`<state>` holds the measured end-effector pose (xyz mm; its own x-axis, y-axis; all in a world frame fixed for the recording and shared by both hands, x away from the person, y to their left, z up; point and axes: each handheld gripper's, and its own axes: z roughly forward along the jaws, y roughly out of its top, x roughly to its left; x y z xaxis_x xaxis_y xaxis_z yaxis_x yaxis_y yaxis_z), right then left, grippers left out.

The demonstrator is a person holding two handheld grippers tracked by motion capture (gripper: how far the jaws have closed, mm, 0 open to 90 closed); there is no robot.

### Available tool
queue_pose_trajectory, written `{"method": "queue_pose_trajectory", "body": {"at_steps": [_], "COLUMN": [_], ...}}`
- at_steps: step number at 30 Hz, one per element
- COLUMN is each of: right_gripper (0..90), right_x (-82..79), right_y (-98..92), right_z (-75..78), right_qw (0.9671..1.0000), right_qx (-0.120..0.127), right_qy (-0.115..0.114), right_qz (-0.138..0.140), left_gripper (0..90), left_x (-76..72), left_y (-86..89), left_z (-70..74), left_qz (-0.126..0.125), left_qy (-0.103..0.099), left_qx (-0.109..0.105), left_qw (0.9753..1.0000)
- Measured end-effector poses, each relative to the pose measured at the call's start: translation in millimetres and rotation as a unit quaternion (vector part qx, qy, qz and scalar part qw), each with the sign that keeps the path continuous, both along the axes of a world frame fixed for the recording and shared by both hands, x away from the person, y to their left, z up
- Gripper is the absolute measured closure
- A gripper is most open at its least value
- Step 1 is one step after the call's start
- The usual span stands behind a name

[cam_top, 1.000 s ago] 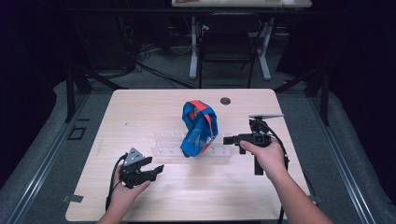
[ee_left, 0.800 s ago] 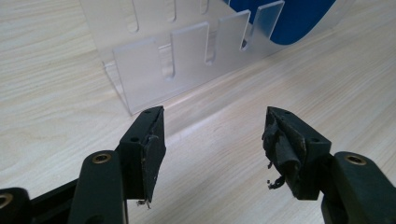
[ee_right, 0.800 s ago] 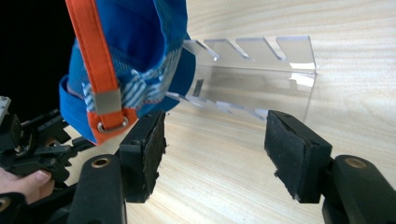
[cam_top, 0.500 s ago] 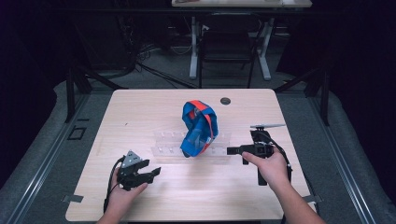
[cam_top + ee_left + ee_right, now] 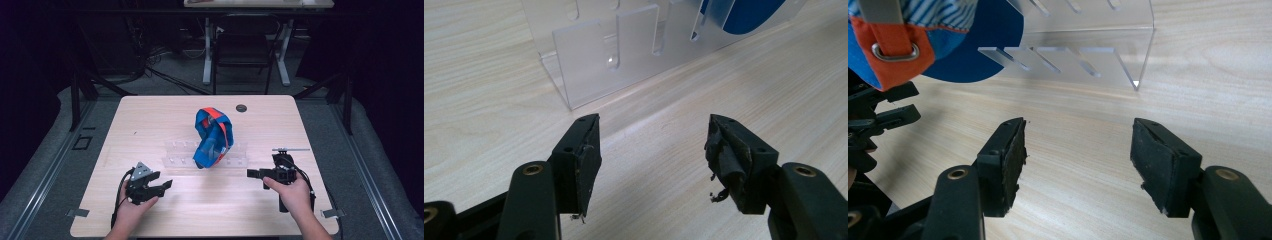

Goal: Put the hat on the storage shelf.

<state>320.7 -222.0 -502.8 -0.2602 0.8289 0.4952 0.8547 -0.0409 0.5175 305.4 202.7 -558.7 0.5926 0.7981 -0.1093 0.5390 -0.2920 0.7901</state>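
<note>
High view | blue-orange cap on clear rack | left tongs, right tongs agape, empty | no legible writing

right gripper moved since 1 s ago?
Yes. The right gripper has pulled back toward the person, away from the clear rack and blue cap.

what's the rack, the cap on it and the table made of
Rack: looks like clear acrylic, glossy; see-through slotted walls with bright, frosted-looking cut edges.
Cap: fabric, matte blue with an orange strap; a striped weave and a metal ring show in the right gripper view.
Table: pale wood grain, smooth with a soft sheen; probably laminate or veneer, hard to tell which.
</note>
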Motion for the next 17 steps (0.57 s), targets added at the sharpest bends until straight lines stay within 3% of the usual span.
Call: {"method": "queue_pose_trajectory", "body": {"at_steps": [9,12,17], "right_gripper": [38.5,38.5,38.7], "right_x": [-8.9,-12.8,-25.8], "right_y": [-5.2,-7.1,-11.1], "right_z": [-18.4,-22.9,-31.8], "right_qw": [0.9996,0.9997,0.9984], "right_qx": [0.025,0.019,0.024], "right_qy": [-0.003,-0.012,-0.049], "right_qz": [-0.011,-0.009,-0.014], "left_gripper": [39.7,39.7,40.5], "left_x": [-0.6,-1.3,-0.9], "left_y": [-1.7,-2.7,-7.6], "left_z": [-0.8,-0.2,0.8], "left_qz": [-0.004,-0.002,-0.007], "left_qy": [-0.002,-0.008,-0.011], "left_qx": [0.006,0.011,0.008], "left_qw": [1.0000,0.9999,0.9999]}}
